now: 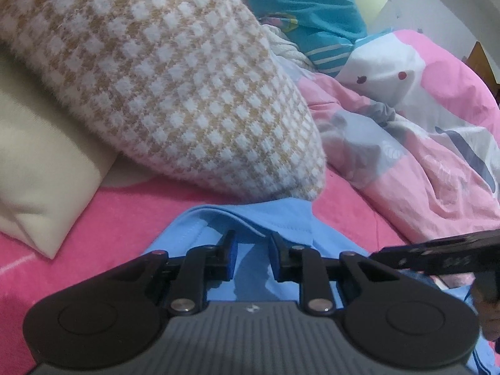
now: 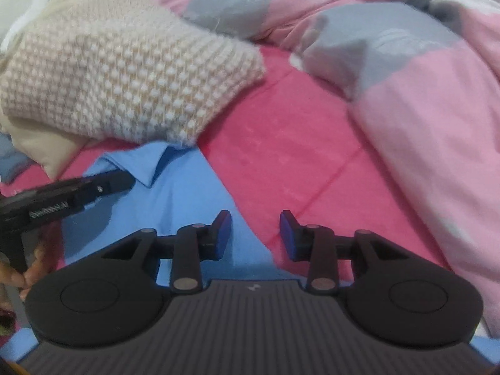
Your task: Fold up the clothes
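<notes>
**Inspector A:** Location of the work item: the blue shirt [image 2: 175, 187] lies on the pink bed cover [image 2: 297, 162]. Its collar end touches the corner of the checked knit cushion [image 1: 162, 72]. The left claw [image 1: 251, 259] is parted, with shirt fabric showing between the pads; I cannot confirm that they press on it. The right claw [image 2: 254, 237] is released over the shirt's right edge, gripping nothing.

**Inspector B:** Risks?

**Inspector A:** First, the left claw sits above doubled cloth near the collar. Closing there would likely pinch only the upper layer, or both layers, and skew the fold. Second, the right claw straddles the boundary of shirt and bed cover; a low closure could catch the cover along with the hem.

**Inspector B:** Obstructions?

**Inspector A:** The cushion, resting on a cream pillow [image 1: 40, 162], crowds the collar end; any fold carried that way may drag against it. The rumpled pink-and-grey duvet [image 2: 406, 78] borders the free area on the right. A teal garment [image 1: 306, 22] lies beyond, well apart. The two claws work close together and could collide.
</notes>
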{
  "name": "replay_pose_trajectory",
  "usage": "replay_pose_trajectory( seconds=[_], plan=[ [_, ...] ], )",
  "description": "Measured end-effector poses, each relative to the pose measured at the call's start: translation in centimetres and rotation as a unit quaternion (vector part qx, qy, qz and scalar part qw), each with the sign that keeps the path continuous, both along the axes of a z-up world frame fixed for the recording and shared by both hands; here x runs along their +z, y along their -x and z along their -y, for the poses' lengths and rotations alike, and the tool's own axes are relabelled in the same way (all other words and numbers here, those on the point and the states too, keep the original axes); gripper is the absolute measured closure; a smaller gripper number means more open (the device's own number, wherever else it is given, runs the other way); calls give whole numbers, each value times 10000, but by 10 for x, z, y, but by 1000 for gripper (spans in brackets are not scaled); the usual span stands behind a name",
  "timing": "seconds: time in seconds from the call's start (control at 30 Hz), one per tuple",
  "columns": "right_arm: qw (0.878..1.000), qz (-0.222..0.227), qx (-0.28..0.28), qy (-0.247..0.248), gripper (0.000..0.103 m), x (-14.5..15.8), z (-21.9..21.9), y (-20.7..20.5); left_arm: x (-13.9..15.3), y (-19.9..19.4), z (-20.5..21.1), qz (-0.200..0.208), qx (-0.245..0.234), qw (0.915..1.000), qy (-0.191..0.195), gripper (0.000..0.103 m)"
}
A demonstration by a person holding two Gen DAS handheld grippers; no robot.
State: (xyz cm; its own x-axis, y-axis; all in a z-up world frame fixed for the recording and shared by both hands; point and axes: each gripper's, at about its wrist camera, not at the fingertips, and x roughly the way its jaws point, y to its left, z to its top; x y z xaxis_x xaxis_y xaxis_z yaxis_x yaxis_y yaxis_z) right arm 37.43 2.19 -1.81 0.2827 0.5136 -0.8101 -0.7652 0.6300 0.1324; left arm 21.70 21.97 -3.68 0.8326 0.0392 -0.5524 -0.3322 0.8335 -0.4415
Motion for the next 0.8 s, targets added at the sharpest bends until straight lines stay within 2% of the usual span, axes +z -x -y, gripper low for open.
replay_pose_trajectory(
  seconds=[0.07,0.17,0.33,0.5,0.67,0.8],
  plan=[
    [9997,90,86,215,71,-8,-8,4,0,0,0,12,20,10000,9,80],
    [9988,359,248,213,102,-5,-12,14,0,0,-1,29,51,10000,22,80],
    [9929,1150,167,239,102,2,-19,25,0,2,-3,70,166,9998,41,82],
    [9889,1460,10,278,102,-7,-26,16,-1,2,-4,68,222,9997,7,82],
    [9865,1602,-129,297,101,-24,-31,13,-1,1,-4,71,220,9997,-9,82],
    [9898,1224,-692,-242,95,-4,-11,-1,-2,1,-5,88,234,9997,20,82]
  ],
)
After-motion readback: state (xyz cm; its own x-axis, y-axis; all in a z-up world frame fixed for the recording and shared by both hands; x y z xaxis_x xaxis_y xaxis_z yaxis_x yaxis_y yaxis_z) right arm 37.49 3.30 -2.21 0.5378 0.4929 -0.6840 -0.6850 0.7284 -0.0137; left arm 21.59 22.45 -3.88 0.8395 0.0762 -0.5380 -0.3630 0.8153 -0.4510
